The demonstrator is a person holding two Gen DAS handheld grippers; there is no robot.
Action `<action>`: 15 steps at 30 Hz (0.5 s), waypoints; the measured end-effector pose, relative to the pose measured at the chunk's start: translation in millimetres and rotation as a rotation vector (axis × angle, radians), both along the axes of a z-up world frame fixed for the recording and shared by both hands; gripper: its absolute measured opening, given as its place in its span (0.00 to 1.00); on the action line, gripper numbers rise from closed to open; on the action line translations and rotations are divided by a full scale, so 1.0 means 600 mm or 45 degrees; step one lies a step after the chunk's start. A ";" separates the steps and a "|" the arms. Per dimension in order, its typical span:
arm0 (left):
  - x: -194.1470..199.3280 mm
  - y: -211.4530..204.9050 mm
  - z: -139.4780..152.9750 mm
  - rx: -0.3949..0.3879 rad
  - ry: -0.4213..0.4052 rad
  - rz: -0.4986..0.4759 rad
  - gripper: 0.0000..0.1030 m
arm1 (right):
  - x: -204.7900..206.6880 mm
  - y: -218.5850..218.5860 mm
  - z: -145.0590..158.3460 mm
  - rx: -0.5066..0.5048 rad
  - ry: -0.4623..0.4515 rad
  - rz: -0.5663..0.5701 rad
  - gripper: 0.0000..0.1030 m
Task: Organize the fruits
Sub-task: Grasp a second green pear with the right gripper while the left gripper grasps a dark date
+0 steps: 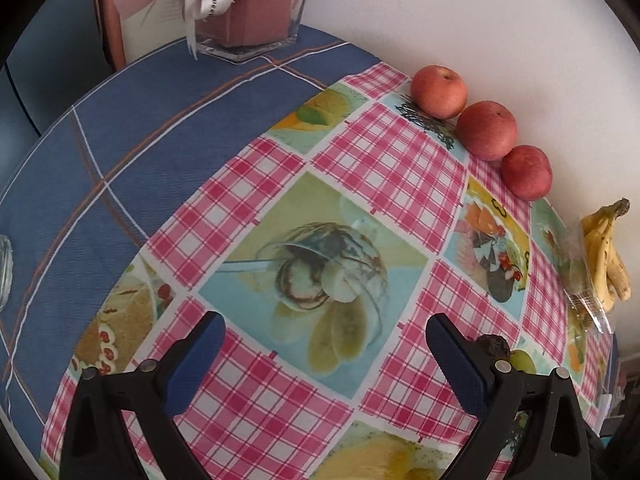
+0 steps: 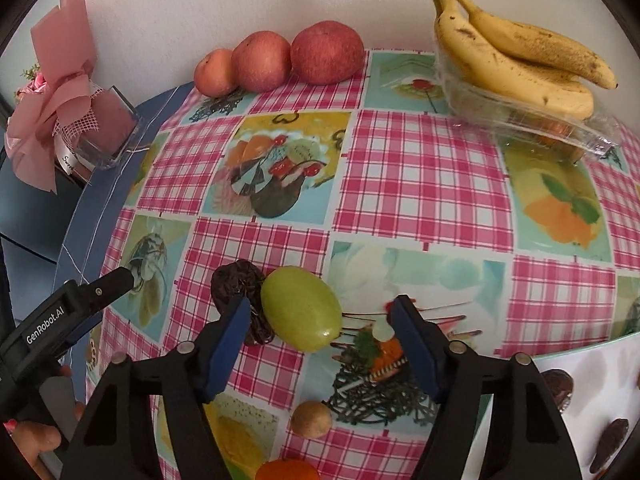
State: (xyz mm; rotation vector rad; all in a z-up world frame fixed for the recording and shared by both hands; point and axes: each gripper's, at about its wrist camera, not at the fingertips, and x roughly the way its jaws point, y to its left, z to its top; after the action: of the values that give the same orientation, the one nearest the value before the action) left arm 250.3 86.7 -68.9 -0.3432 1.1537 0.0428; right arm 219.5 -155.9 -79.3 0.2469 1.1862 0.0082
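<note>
Three red apples sit in a row against the wall; they also show in the right wrist view. A bunch of bananas lies on a clear plastic tray at the back right; it also shows in the left wrist view. My right gripper is open, its jaws on either side of a green grape that lies beside a dark wrinkled date. My left gripper is open and empty above the cloth. It shows at the left of the right wrist view.
A pink checked fruit-print cloth covers the table. A glass vase with a pink bouquet stands on the blue cloth at the back left. A small brown fruit and an orange one lie near. Dark dates lie on white at the right.
</note>
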 end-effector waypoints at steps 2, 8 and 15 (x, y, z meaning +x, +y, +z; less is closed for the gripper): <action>0.000 -0.007 0.001 -0.005 -0.003 -0.014 0.98 | 0.002 0.003 -0.004 0.008 0.008 0.008 0.65; 0.003 -0.026 0.007 -0.029 -0.010 -0.057 0.98 | 0.004 0.010 -0.013 0.046 0.005 0.011 0.47; 0.003 -0.044 0.008 -0.061 -0.013 -0.098 0.98 | -0.001 -0.001 -0.014 0.115 -0.001 -0.006 0.45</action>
State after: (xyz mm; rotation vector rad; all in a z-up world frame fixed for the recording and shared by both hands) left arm 252.3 60.3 -64.1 -0.3406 1.1580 -0.0538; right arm 219.1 -156.7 -87.5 0.3290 1.1861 0.0583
